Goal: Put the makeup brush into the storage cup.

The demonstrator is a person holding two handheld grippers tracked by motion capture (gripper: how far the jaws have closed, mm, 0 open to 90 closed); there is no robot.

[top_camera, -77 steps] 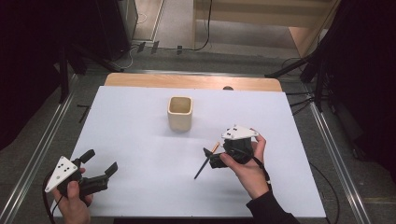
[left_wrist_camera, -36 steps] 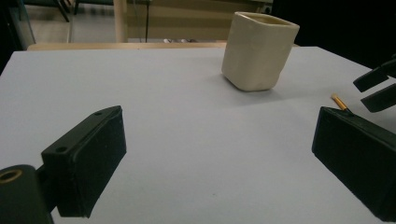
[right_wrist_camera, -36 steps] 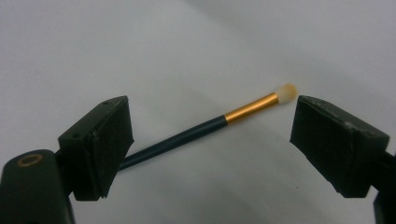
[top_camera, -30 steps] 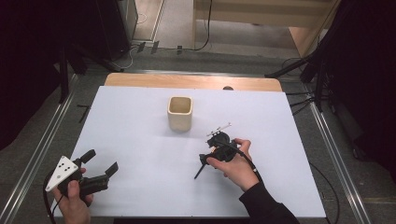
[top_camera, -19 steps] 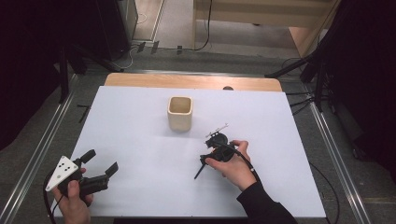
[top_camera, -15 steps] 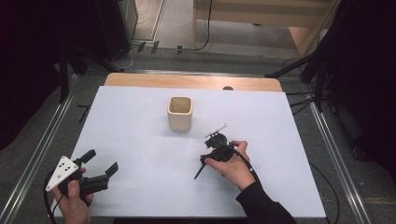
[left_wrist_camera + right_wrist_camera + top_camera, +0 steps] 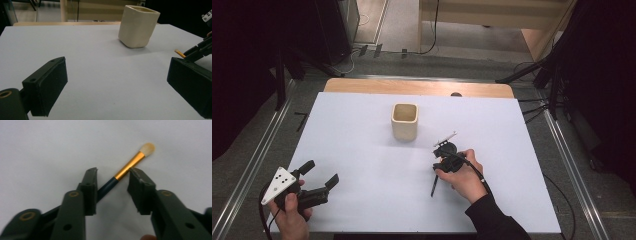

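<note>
The brush (image 7: 125,171) lay slantwise between the right gripper (image 7: 112,191)'s closing jaws, not yet pinched; the left gripper (image 7: 117,85) gaped empty.

My left gripper (image 7: 117,87) has its two black jaws wide apart, with only the bare white table (image 7: 82,50) between them. A cream cup (image 7: 138,26) stands upright toward the far edge of the table. At the right edge, beside my right-hand jaw, I see the other gripper (image 7: 200,48) over the light tip of a brush (image 7: 179,52).
</note>
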